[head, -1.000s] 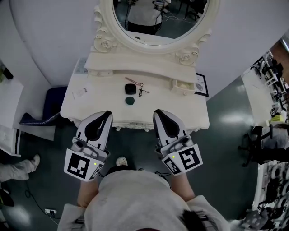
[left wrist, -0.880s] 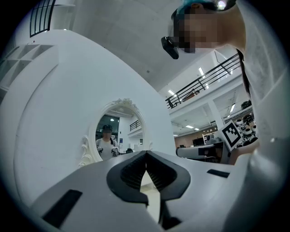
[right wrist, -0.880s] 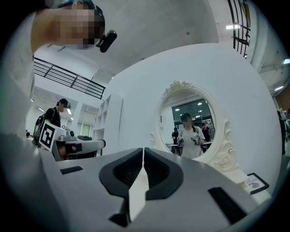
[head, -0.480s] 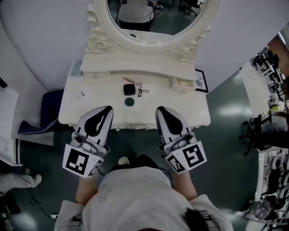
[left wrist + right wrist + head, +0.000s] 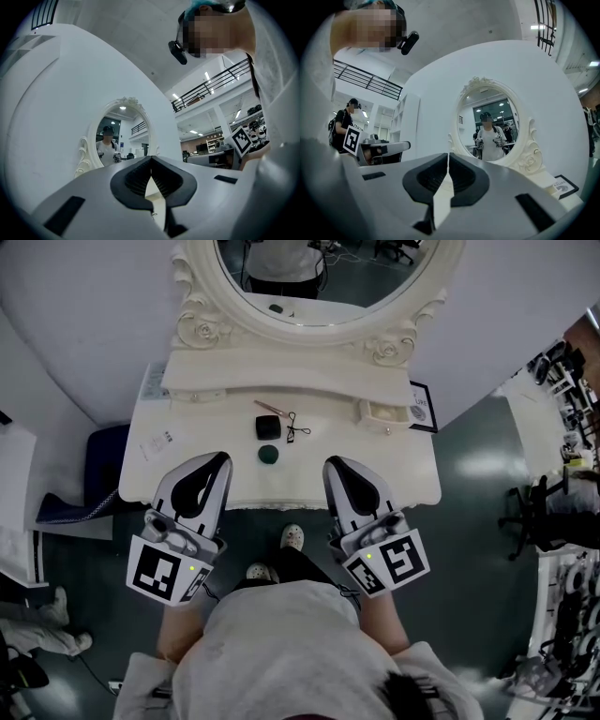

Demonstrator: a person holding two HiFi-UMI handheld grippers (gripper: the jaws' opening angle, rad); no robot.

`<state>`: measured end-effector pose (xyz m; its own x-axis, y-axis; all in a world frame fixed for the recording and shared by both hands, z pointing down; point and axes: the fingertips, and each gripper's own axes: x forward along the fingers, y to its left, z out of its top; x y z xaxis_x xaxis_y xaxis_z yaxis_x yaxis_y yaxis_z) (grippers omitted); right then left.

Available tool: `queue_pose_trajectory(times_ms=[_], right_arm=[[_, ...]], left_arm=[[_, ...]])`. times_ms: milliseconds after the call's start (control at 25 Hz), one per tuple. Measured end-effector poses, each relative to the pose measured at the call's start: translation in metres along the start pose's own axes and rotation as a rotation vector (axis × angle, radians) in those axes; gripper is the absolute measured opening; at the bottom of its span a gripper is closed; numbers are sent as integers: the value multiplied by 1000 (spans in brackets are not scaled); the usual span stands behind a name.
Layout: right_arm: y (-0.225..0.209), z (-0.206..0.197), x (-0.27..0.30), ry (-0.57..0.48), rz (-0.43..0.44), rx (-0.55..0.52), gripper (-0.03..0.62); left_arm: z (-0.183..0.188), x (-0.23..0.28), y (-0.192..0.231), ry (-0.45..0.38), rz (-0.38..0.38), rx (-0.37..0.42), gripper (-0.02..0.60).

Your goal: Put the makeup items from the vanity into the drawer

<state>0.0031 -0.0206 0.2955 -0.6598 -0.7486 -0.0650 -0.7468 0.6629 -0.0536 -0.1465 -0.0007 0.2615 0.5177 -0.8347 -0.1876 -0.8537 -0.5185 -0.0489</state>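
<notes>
Jaws together on left gripper (image 5: 217, 459) and right gripper (image 5: 334, 466), nothing between. On the vanity (image 5: 178, 460), black compact (image 5: 267, 427) and round green case (image 5: 269, 455) ahead, between both jaw pairs. Small drawer (image 5: 380, 415) ahead-right of right jaws.

My head camera looks steeply down from well above the vanity (image 5: 202, 432), taking in its whole top and the lower part of the mirror (image 5: 309, 287). The camera on my left claw (image 5: 151, 158) sits close behind the jaws, low, facing forward and tilted up. The one on my right claw (image 5: 448, 154) faces likewise. All three views share the mirror.
</notes>
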Motion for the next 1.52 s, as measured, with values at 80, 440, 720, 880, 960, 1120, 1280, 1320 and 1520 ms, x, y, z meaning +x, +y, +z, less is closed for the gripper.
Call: queue_pose_trajectory(times_ms=[80, 440, 720, 880, 960, 1120, 1280, 1320, 1520], right_arm=[[-6, 0, 7, 3, 10, 2, 25], [-37, -12, 43, 49, 63, 12, 25], [-58, -36, 75, 146, 95, 16, 25], [-70, -61, 90, 232, 96, 36, 25], [-75, -75, 96, 278, 99, 49, 25], [-83, -105, 104, 365, 109, 73, 25], [-90, -133, 108, 451, 114, 101, 25], [-92, -140, 108, 472, 114, 112, 25], [-99, -177, 109, 570, 112, 163, 25]], left_arm=[[0, 7, 3, 0, 9, 5, 15], [-7, 39, 22, -4, 65, 14, 15], [-15, 54, 37, 4, 118, 13, 15], [-21, 58, 45, 14, 151, 10, 15], [-25, 61, 48, 20, 166, 6, 15], [-33, 64, 52, 35, 191, 1, 15], [-39, 68, 54, 48, 211, -15, 15], [-40, 69, 54, 51, 215, -17, 15], [-47, 72, 58, 64, 239, -22, 15]])
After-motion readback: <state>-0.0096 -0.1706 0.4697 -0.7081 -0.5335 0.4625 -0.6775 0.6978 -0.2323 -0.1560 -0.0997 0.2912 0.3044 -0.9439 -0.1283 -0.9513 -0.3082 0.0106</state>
